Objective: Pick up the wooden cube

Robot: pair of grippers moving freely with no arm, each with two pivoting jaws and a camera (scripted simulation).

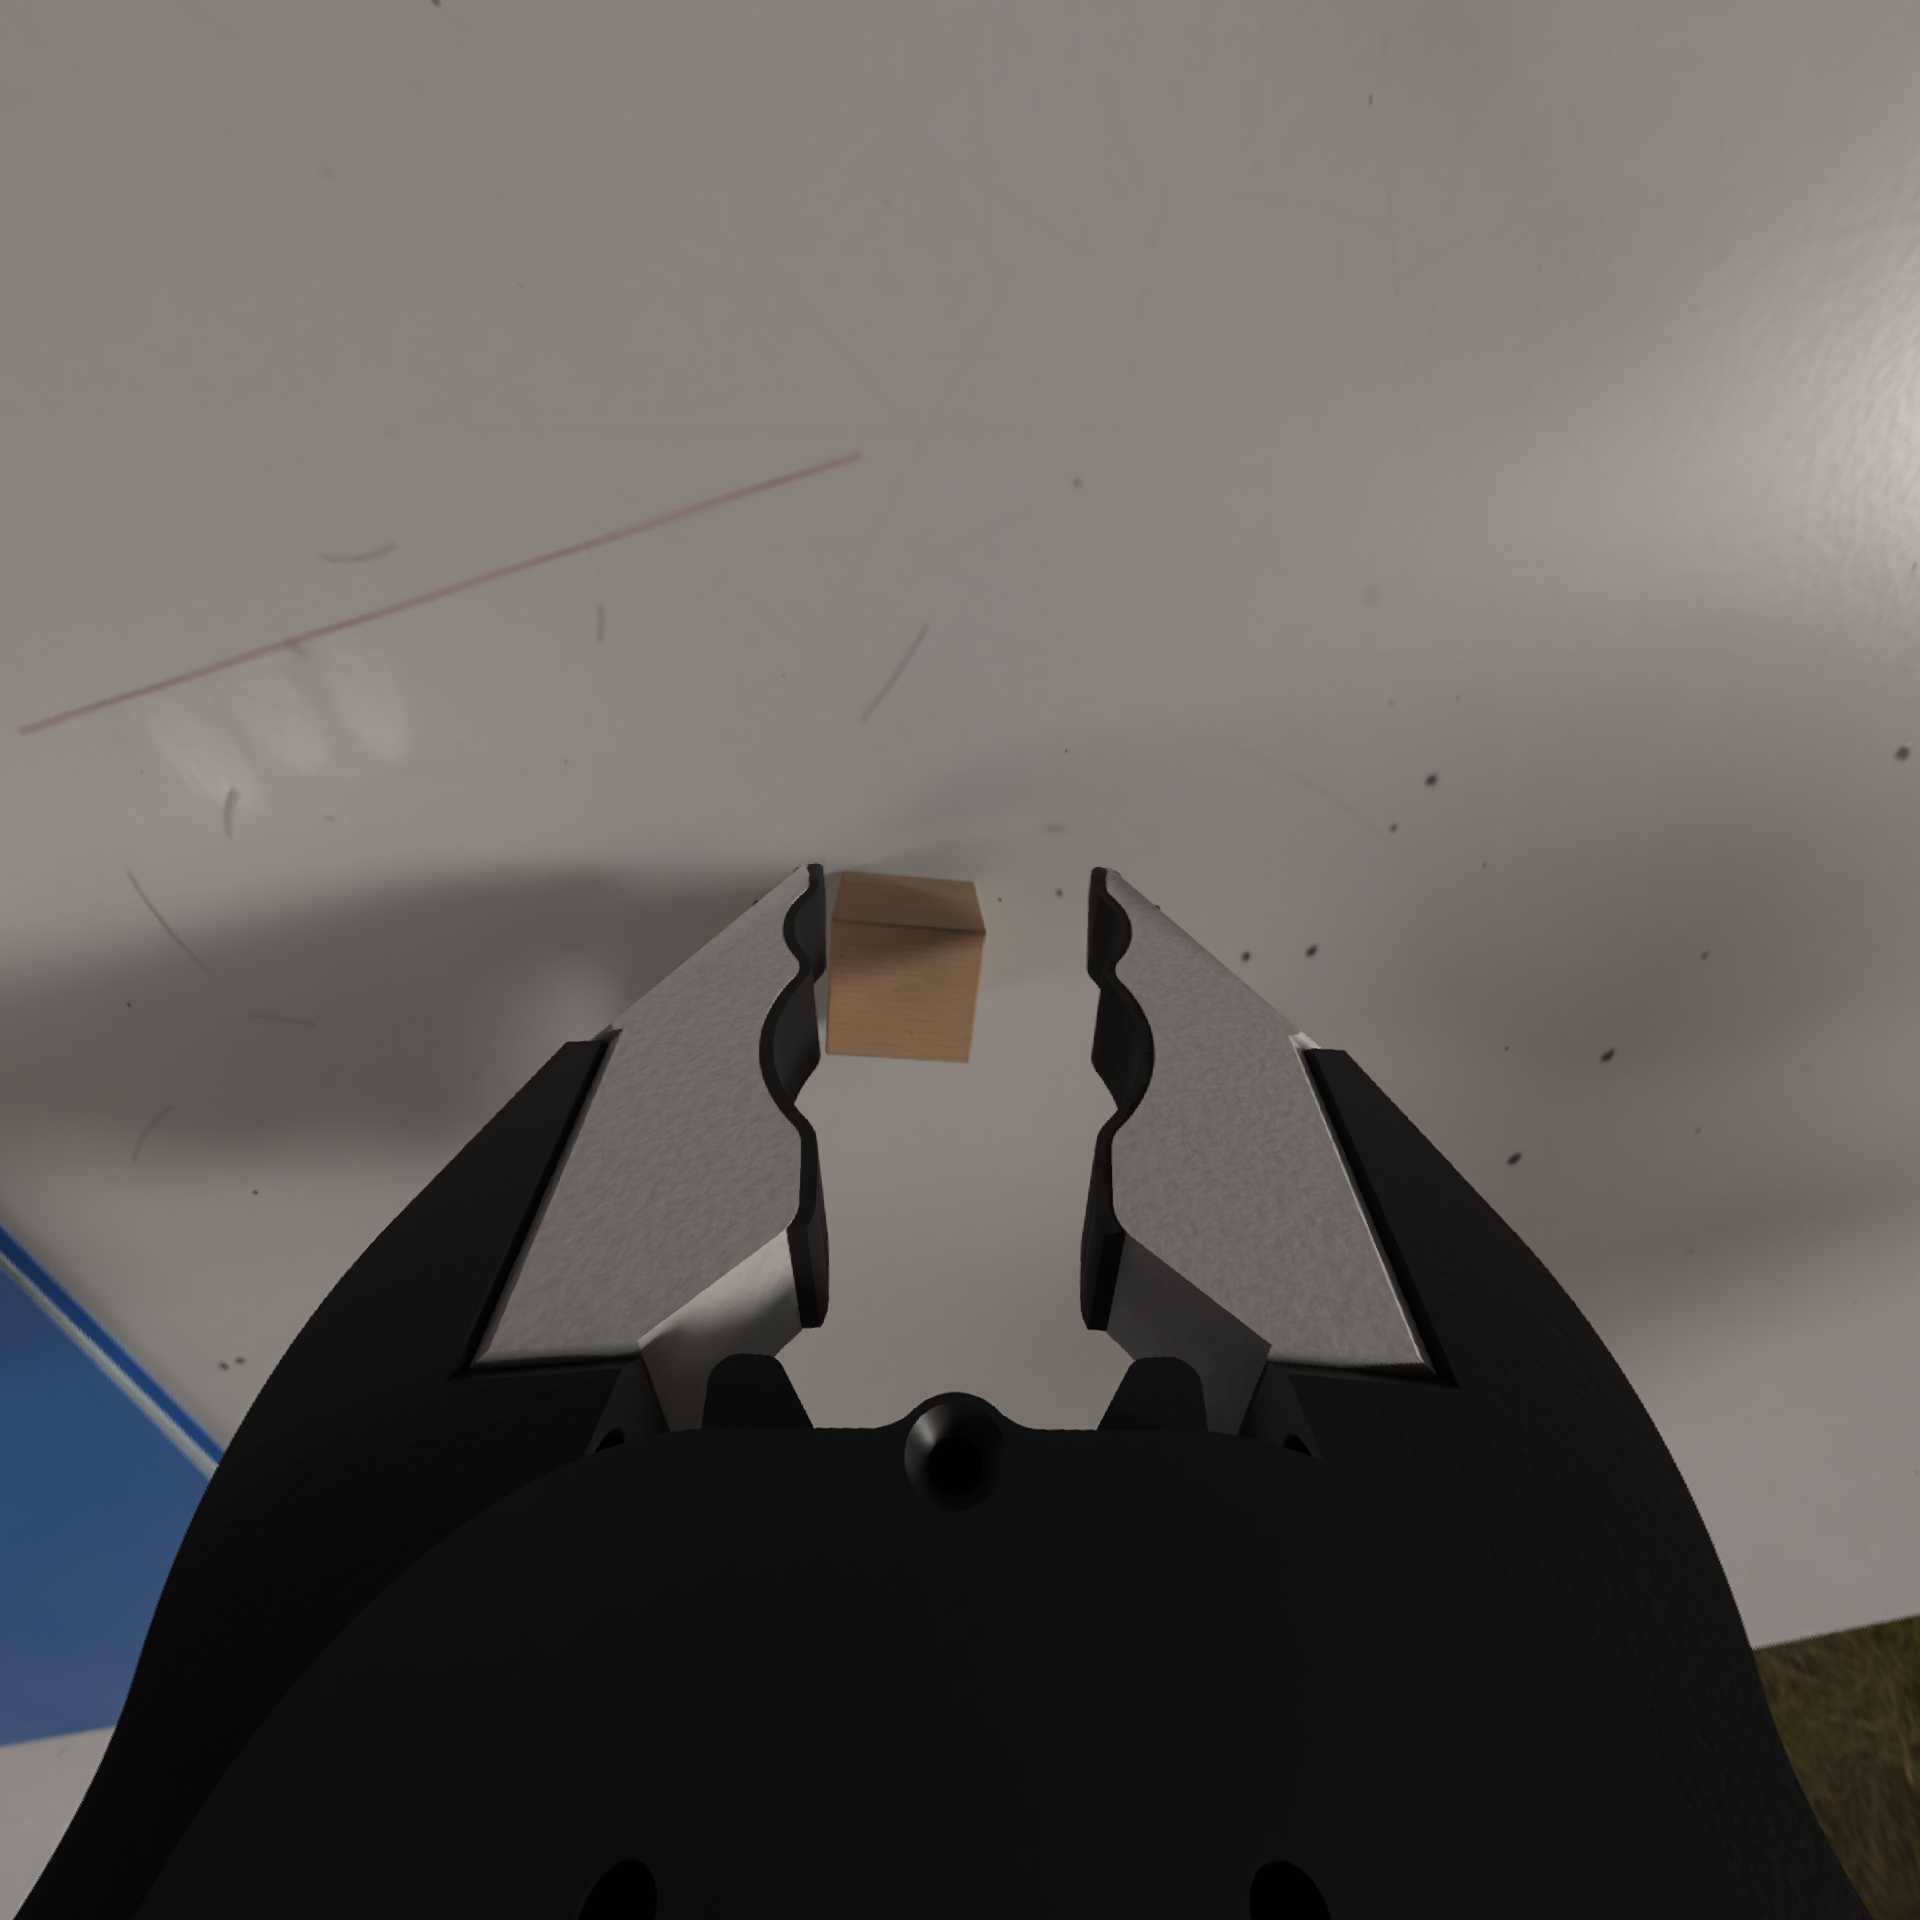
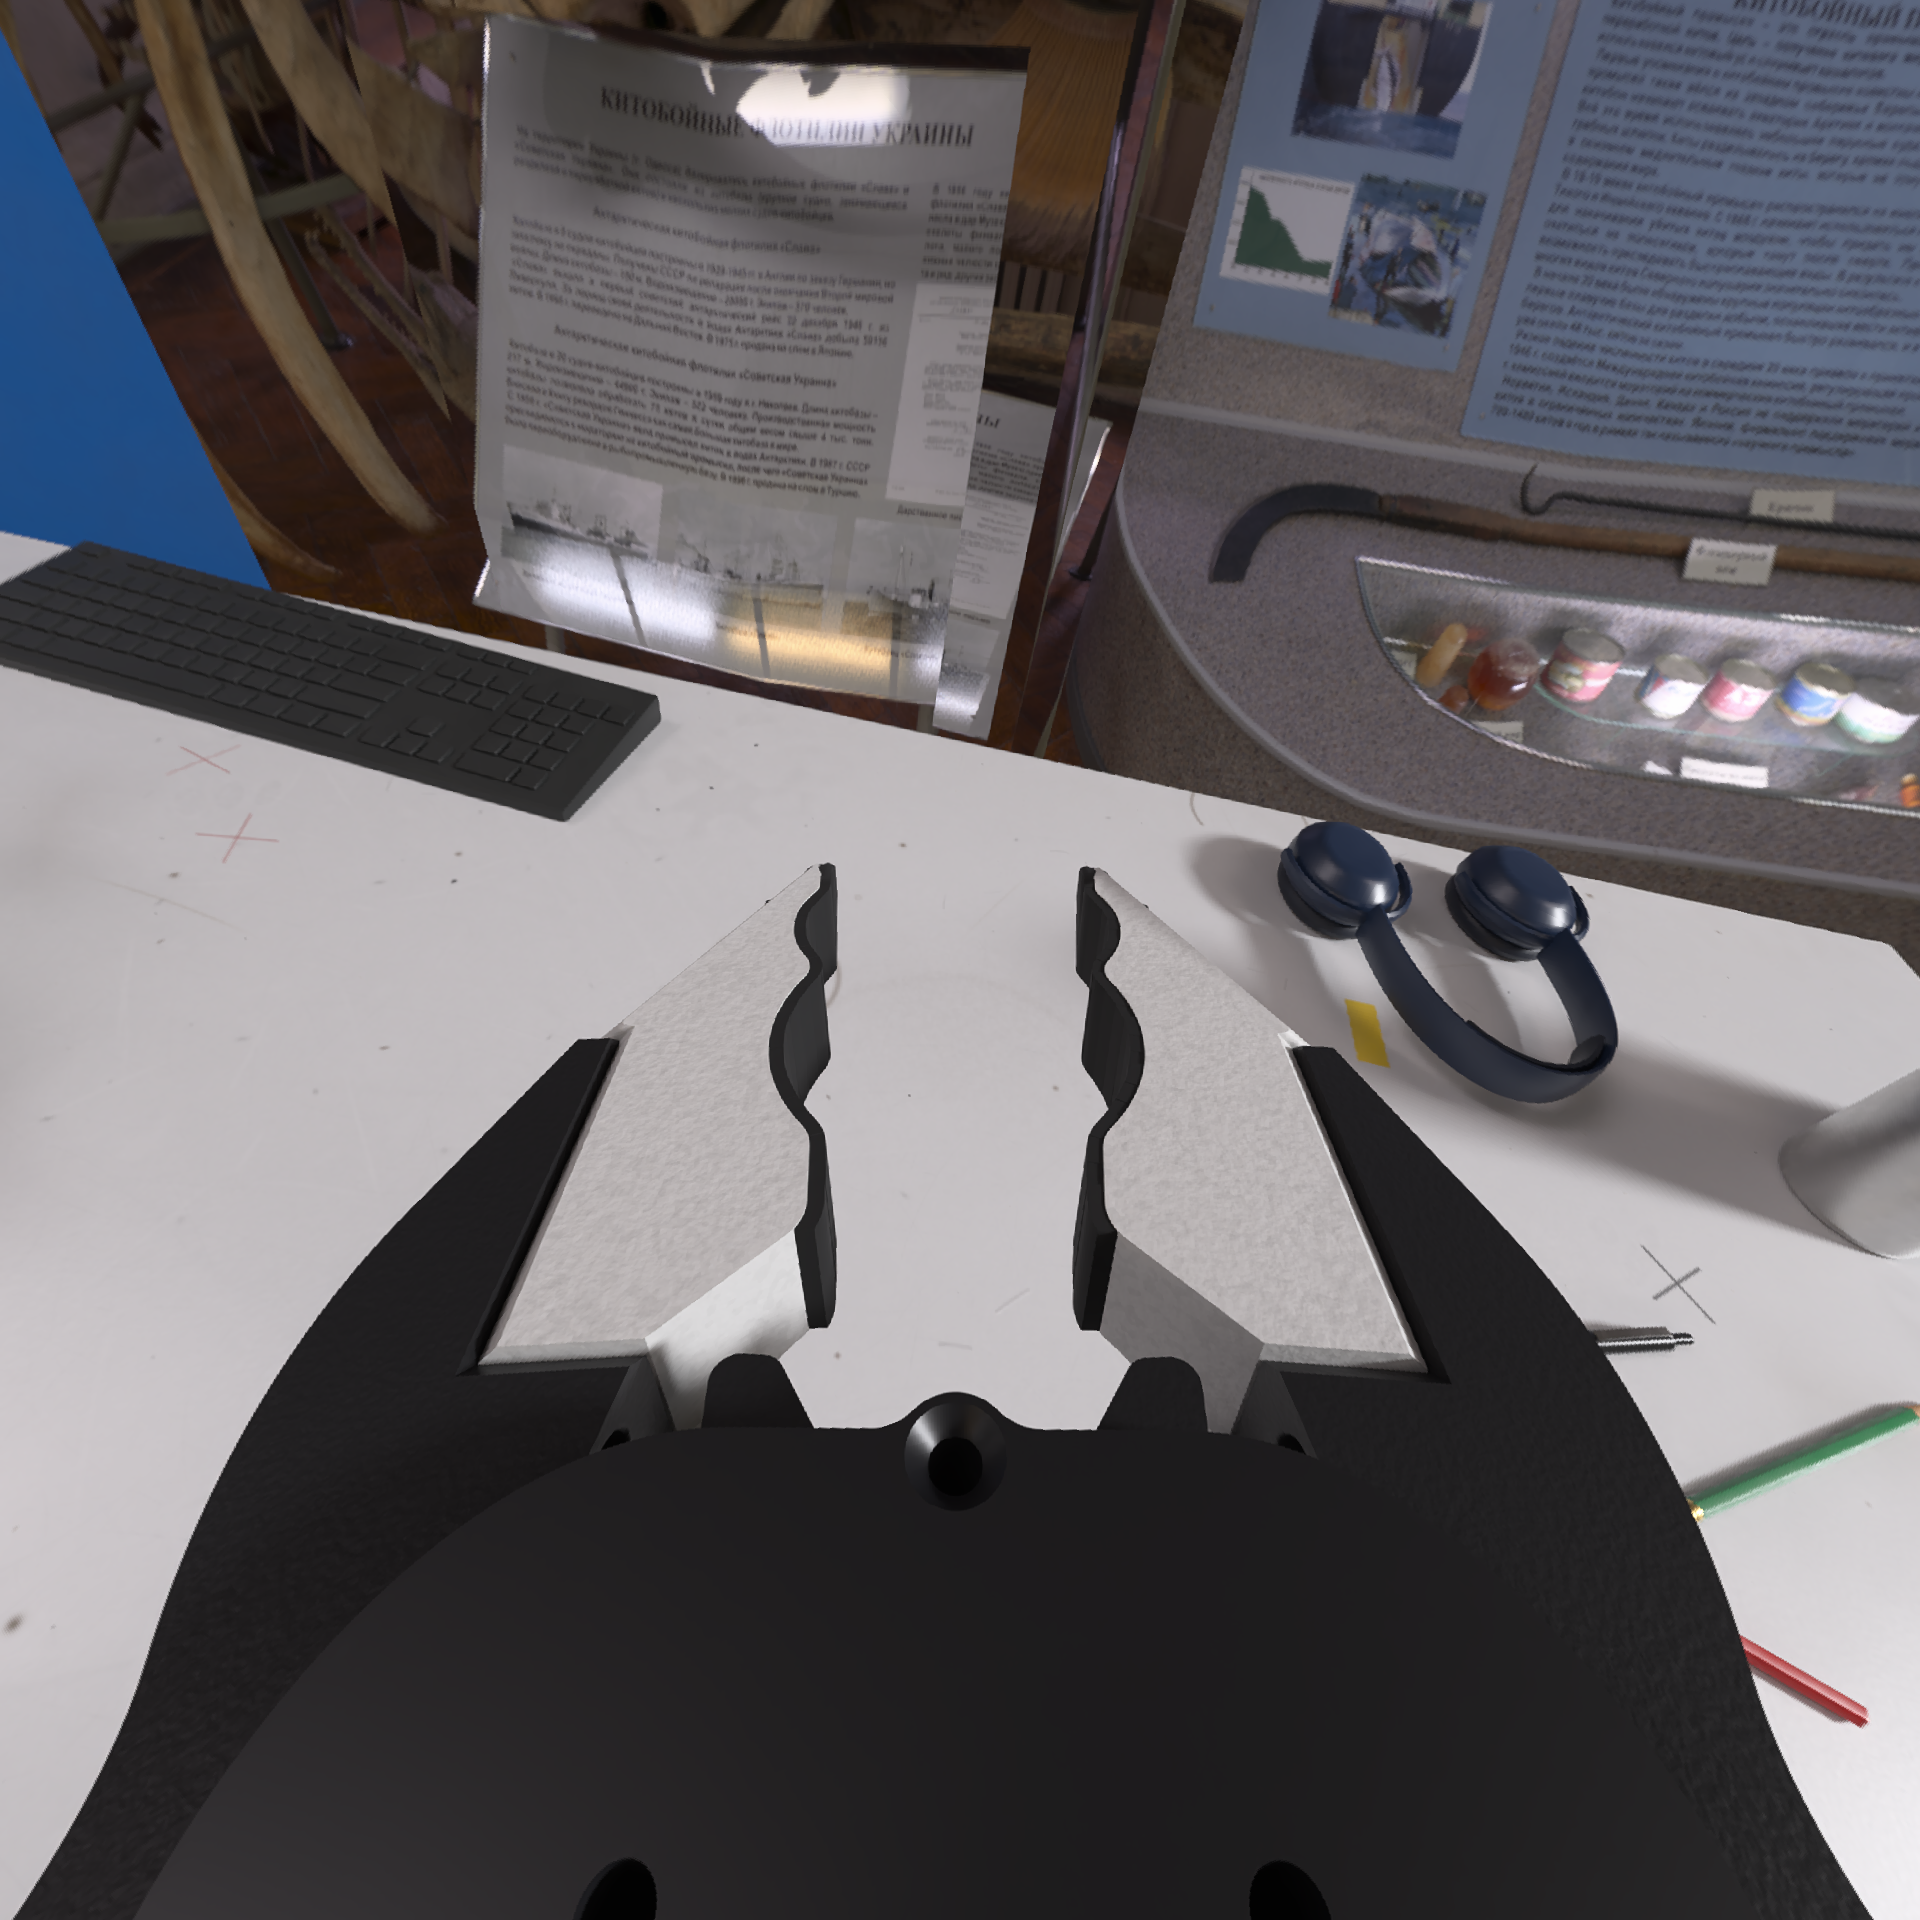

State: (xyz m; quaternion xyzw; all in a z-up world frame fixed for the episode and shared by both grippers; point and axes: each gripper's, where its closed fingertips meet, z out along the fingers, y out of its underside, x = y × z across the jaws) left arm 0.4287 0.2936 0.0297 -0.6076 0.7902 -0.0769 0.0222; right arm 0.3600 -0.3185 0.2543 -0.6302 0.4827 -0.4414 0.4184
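- Straddling the wooden cube (image 1: 902,971), the left gripper (image 1: 954,883) stands with fingers apart; the cube sits beside its left finger on the table (image 1: 1351,416).
- Closing and lifting are judged left to do.
- Right gripper (image 2: 954,883) hangs apart, empty, near headphones (image 2: 1455,966).

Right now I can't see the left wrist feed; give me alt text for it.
The left gripper is open over the white table, with the wooden cube between its fingertips, close against the left finger and well clear of the right one. The cube rests on the table, ungrasped; a thin red line crosses the surface beyond.
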